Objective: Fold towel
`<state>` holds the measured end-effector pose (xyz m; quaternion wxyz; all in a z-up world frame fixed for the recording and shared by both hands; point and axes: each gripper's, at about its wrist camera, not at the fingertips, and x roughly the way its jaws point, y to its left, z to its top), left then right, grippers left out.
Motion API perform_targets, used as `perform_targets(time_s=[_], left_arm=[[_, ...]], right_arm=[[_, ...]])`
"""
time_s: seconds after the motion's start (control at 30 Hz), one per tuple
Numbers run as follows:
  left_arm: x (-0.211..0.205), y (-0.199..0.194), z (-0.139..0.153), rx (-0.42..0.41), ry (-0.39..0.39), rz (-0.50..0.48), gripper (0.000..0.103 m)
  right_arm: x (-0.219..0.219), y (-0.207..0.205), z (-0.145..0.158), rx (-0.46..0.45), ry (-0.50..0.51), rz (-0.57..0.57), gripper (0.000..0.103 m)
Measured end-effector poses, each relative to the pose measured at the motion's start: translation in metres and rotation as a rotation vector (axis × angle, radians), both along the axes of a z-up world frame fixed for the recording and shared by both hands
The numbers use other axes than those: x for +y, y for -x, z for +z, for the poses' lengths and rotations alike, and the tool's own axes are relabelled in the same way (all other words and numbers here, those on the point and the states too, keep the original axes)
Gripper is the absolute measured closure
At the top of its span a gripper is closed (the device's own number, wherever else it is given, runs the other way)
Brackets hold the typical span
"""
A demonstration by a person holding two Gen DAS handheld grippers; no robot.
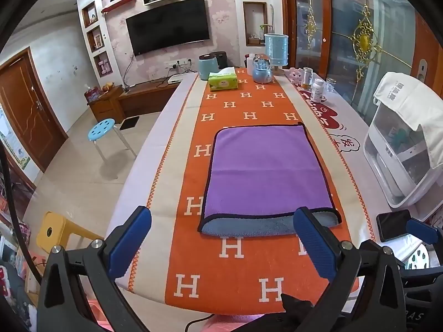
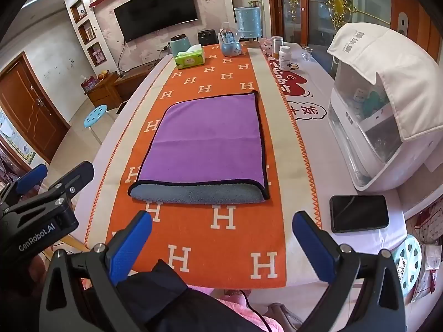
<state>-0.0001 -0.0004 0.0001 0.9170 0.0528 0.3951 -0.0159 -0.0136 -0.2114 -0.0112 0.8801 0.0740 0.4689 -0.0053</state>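
Left wrist view shows the left gripper (image 1: 223, 231) with its two blue fingers (image 1: 130, 242) wide apart and nothing between them. It hangs over the near edge of the table (image 1: 177, 105), and the tip of one finger sits in front of the near right corner of the towel (image 1: 265, 174); I cannot tell if it touches.

The towel lies flat in the middle of the orange runner (image 1: 235, 276) with white H letters. It is folded over once. The top layer is purple with a dark border. The near edge of that layer stops a bit short, so a grey strip (image 1: 249, 227) of the bottom layer peeks out along the side close to the grippers.

Right wrist view shows the right gripper (image 2: 223, 231) with its blue fingers spread apart too, holding nothing. It hangs over the near edge of the table, apart from the towel. A black phone (image 2: 359, 213) lies near the table's near right corner. A white box with a cloth on it (image 2: 382, 105) stands along the right edge.

At the far end of the table are a green tissue box (image 2: 190, 58), a blue kettle (image 2: 178, 44), a round blue pot (image 2: 230, 45) and a white bottle (image 2: 285, 58).
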Motion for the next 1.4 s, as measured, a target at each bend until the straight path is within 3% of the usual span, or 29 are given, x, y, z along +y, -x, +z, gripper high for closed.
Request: perform_targets(time_s=[0.3, 0.67, 1.2, 1.4], left_arm=[[0.009, -0.001, 0.002, -0.001, 0.038, -0.001, 0.001], [-0.006, 0.001, 0.006, -0.025, 0.005, -0.034, 0.001], [0.001, 0.006, 0.005, 0.000, 0.043, -0.035, 0.001], [0.001, 0.013, 0.000, 0.016, 0.012, 0.009, 0.001]], right_arm=[[0.000, -0.001, 0.000, 0.000, 0.003, -0.001, 0.001], [0.000, -0.002, 0.000, 0.000, 0.003, 0.000, 0.001], [-0.001, 0.003, 0.001, 0.002, 0.003, 0.007, 0.001], [0.001, 0.005, 0.000, 0.004, -0.001, 0.007, 0.001]])
